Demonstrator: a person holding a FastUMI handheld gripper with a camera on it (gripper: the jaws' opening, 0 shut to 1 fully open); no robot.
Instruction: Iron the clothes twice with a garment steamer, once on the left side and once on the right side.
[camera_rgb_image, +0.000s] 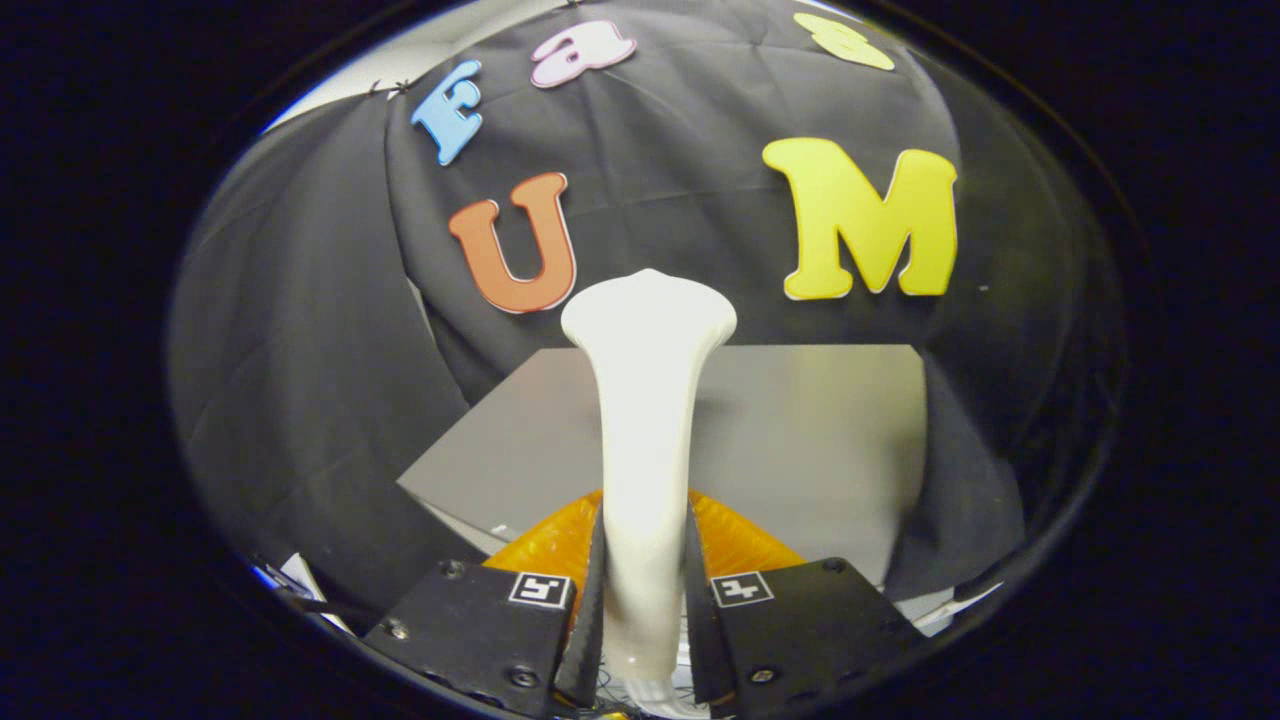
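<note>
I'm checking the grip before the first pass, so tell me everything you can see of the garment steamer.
The garment steamer is a smooth, glossy white piece that looks like plastic: a slim handle widening to a flared head at its far end. It runs straight forward from the gripper, whose two fingers press on the handle from both sides. Its head reaches over a grey table. An orange part lies beneath it.

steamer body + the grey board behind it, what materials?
Steamer, clamped between the hand-held gripper fingers: looks like glossy white moulded plastic, smooth with soft highlights. The orange part below it looks translucent, probably tinted plastic. Grey board: matte, flat, no texture visible; could be laminate or painted panel, can't tell.
</note>
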